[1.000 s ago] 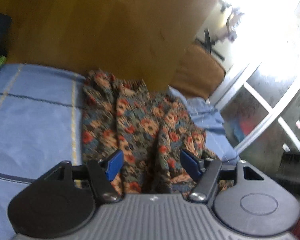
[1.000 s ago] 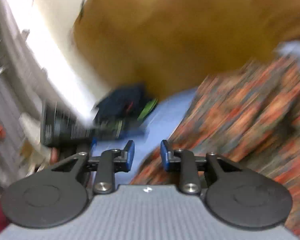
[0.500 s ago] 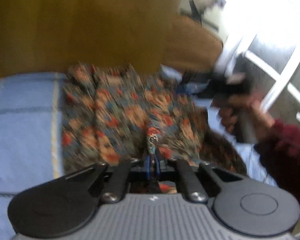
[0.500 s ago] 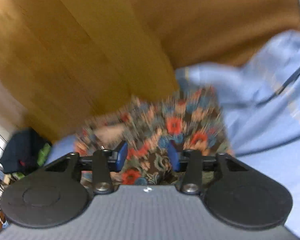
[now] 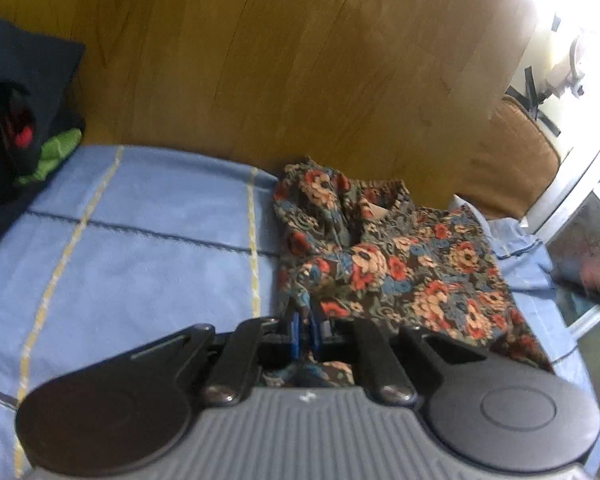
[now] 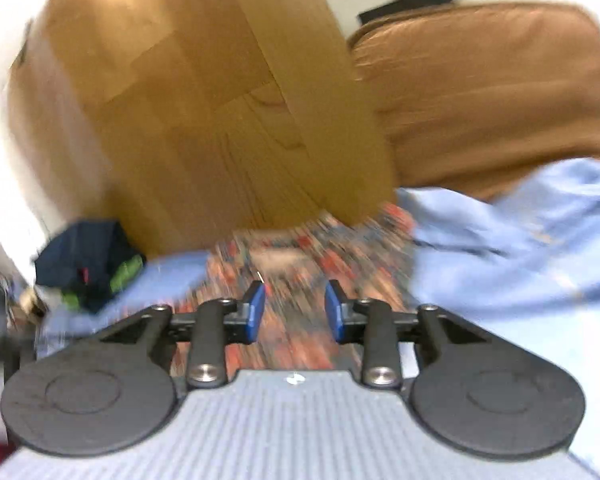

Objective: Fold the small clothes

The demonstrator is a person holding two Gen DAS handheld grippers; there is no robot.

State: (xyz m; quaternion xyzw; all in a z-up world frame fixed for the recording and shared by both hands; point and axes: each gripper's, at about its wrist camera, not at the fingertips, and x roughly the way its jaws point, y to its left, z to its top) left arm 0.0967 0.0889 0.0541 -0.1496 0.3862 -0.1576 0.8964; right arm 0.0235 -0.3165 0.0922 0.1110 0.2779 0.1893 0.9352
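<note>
Across the blue bedspread, against the wooden headboard, lies one floral garment, spreading from the left gripper toward one o'clock. That claw is pressed together, pinching the garment's near hem. One brown cushion sits at two o'clock, one pile of dark clothes at ten. Over the blurred garment hovers the right gripper, its jaws just opened, spread, holding nothing.
</note>
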